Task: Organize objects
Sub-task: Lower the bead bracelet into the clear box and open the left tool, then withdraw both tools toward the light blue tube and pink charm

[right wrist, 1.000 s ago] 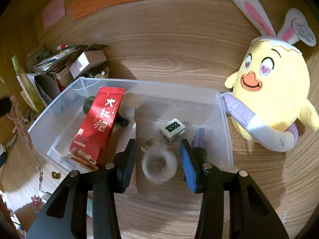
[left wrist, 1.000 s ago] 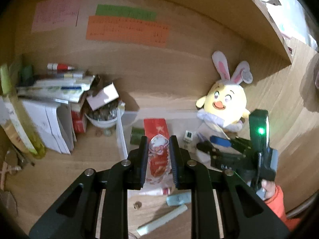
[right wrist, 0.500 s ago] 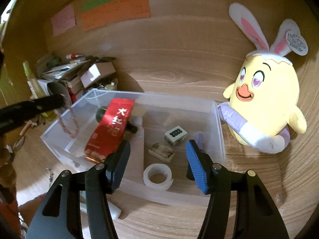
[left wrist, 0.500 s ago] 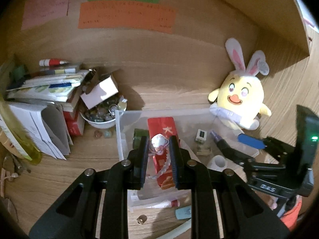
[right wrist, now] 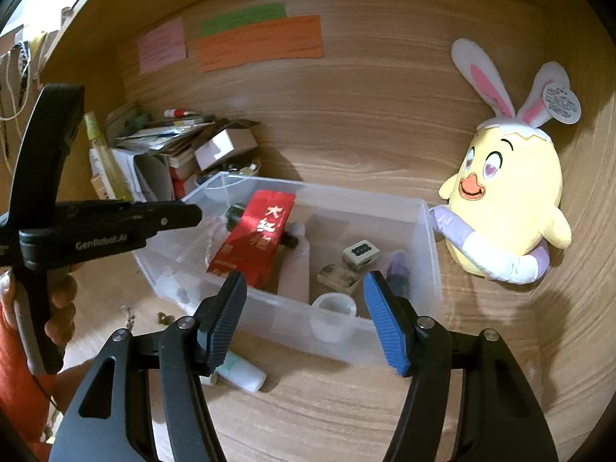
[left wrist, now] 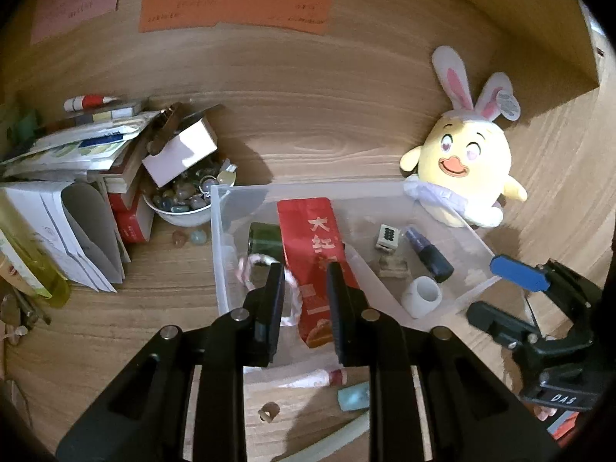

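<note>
- Two grippers hang over one landmark, the clear bin. We judge this is the drop-off stage of sorting loose things into it.
- Our left gripper sits above the bin's near-left corner, fingers parted with a gap between them. The pink bracelet lies blurred just beside the left finger. We cannot tell whether it touches that finger, and it looks let go rather than pinched.
- Placing it there makes sense: that corner is bare plastic, left of the red packet and near the green bottle.
- Our right gripper waits at the bin's near wall with fingers spread wide and holding nothing, likely kept clear of the left one's drop.
- Further right inside the bin lie the tape roll, the mahjong tile and a dark small bottle, each already stowed.
- Outside the bin's near wall, a blue eraser, a tube and a small bead lie on the desk. We judge these come next.
</note>
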`<state>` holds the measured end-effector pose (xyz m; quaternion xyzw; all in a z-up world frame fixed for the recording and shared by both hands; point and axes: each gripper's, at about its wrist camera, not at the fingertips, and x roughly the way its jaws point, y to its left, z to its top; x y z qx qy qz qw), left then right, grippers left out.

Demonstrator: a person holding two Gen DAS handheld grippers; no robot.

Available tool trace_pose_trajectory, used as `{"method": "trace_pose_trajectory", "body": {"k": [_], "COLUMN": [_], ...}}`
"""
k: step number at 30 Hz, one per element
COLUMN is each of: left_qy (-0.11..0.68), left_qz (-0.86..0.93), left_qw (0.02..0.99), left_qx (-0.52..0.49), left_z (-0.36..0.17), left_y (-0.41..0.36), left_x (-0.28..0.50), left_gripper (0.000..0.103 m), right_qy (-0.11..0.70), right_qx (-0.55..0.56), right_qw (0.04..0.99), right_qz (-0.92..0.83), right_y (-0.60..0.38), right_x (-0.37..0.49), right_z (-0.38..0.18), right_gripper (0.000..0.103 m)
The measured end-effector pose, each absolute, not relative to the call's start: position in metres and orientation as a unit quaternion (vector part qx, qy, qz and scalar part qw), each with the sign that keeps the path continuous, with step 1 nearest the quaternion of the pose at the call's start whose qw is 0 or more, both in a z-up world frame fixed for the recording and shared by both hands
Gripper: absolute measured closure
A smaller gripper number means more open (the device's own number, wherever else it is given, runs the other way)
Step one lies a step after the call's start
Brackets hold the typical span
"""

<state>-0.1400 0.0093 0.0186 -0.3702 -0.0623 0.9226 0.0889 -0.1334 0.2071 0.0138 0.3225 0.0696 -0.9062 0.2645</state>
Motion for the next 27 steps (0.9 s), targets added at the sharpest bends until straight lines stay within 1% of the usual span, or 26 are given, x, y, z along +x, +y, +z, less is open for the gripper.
{"method": "trace_pose_trajectory", "body": {"k": [2,4,5,7,9,11,16,22,27], "left_qy": [-0.061,-0.062,-0.063,-0.066,-0.067,-0.06,-0.051,-0.044,-0.037], "left_qz": [0.925,0.927,0.929,0.93,0.933,0.936,0.939,0.933,0.925], "left_qw": [0.09,0.09,0.09,0.092,0.089,0.082,0.07,0.06,0.044], "left_qx": [-0.364,-0.358,-0.354,-0.35,-0.341,-0.336,-0.334,-0.352,-0.375], "left_z": [0.023,0.027,0.029,0.032,0.035,0.036,0.034,0.017,-0.003], "left_y": [0.009,0.008,0.007,0.004,0.001,-0.001,-0.009,-0.017,-0.024], "left_x": [-0.134,-0.128,-0.124,-0.117,-0.11,-0.103,-0.088,-0.073,-0.065], "left_gripper": [0.078,0.068,0.065,0.051,0.046,0.045,0.034,0.03,0.03], "right_qy": [0.07,0.07,0.071,0.072,0.075,0.08,0.083,0.099,0.11], "right_qx": [0.324,0.327,0.329,0.333,0.338,0.338,0.35,0.368,0.389], "right_qw": [0.269,0.274,0.277,0.281,0.286,0.285,0.293,0.297,0.303], "right_qz": [-0.904,-0.902,-0.9,-0.897,-0.894,-0.894,-0.886,-0.875,-0.863], "right_y": [0.206,0.203,0.203,0.2,0.197,0.194,0.187,0.176,0.164], "right_x": [-0.13,-0.126,-0.126,-0.124,-0.122,-0.119,-0.114,-0.112,-0.117], "right_z": [0.012,0.009,0.007,0.003,-0.001,-0.005,-0.015,-0.029,-0.043], "right_gripper": [0.043,0.043,0.043,0.043,0.043,0.043,0.043,0.043,0.043]}}
